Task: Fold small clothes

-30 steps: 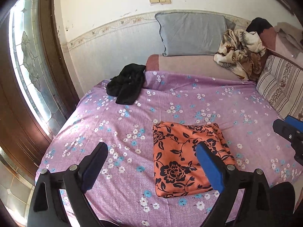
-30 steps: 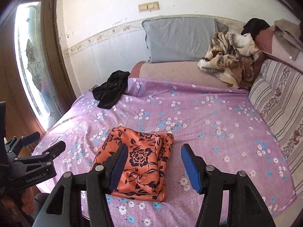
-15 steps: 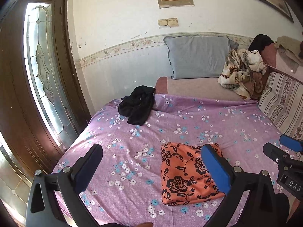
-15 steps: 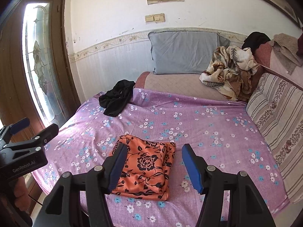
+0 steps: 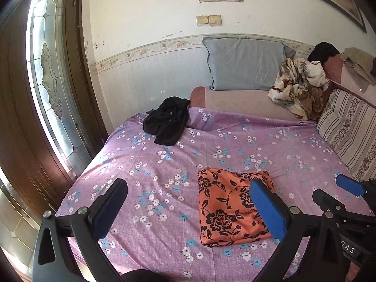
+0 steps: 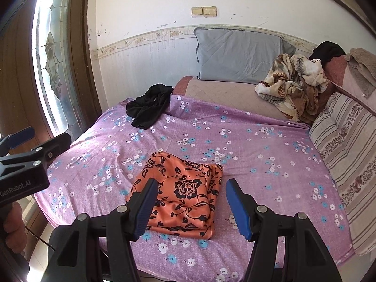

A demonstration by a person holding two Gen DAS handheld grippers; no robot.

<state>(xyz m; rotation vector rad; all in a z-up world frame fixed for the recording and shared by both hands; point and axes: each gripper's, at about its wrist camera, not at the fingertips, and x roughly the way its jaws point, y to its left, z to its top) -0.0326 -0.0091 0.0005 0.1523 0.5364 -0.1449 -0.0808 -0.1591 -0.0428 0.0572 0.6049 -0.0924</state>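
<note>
A folded orange cloth with black flowers (image 5: pixel 230 208) lies flat on the purple flowered bedsheet (image 5: pixel 211 141) near the bed's front edge; it also shows in the right wrist view (image 6: pixel 183 192). My left gripper (image 5: pixel 188 206) is open and empty, held above and short of the cloth. My right gripper (image 6: pixel 190 204) is open and empty, held above the cloth's near edge. A crumpled black garment (image 5: pixel 168 119) lies at the bed's far left corner, also in the right wrist view (image 6: pixel 149 108).
A grey pillow (image 5: pixel 244 65) leans on the wall. A crumpled floral blanket (image 5: pixel 298 87) lies at the back right. A striped cushion (image 6: pixel 347 145) lines the right side. A wooden door with a glass pane (image 5: pixel 47 82) stands left of the bed.
Both grippers have pulled back and up from the bed, so the folded orange cloth looks smaller and farther. The cloth has not moved. Both stay open.
</note>
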